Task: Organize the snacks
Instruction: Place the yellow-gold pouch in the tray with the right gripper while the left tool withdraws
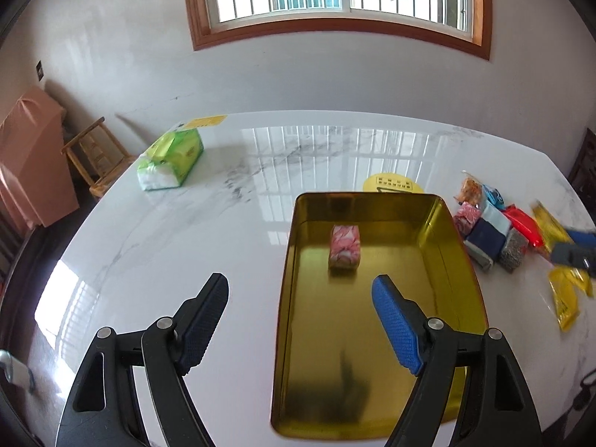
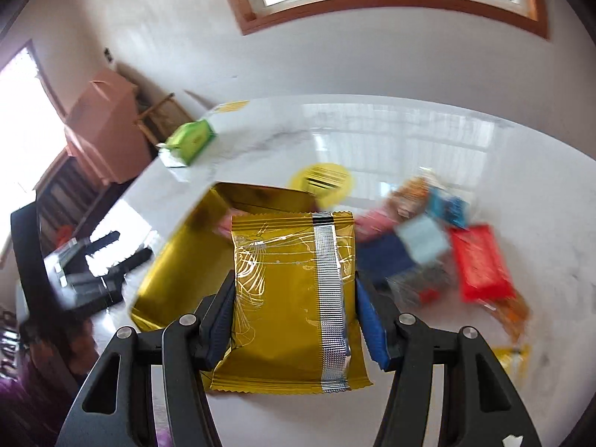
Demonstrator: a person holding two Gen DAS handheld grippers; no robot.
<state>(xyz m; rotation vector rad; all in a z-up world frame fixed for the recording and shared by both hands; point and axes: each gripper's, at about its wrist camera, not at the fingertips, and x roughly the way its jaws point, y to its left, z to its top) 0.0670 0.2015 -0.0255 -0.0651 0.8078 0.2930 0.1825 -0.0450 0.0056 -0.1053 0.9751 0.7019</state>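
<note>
A gold metal tray [image 1: 335,335] lies on the white marble table, with one pink-patterned snack [image 1: 345,246] inside it toward the far end. My left gripper [image 1: 300,278] hovers open over the tray's near left side, nothing between its fingers. In the right wrist view, my right gripper [image 2: 295,277] is shut on a gold foil snack packet [image 2: 290,298], held above the table in front of the tray [image 2: 178,260]. A pile of mixed snacks [image 1: 491,231] lies right of the tray, among them a red packet [image 2: 480,264]. The right wrist view is blurred.
A green tissue pack [image 1: 169,160] sits at the table's far left corner. A round yellow sticker [image 1: 393,184] is stuck behind the tray. More yellow packets [image 1: 566,298] lie at the right edge. A wooden chair [image 1: 97,149] and a pink-covered box stand beyond the table's left side.
</note>
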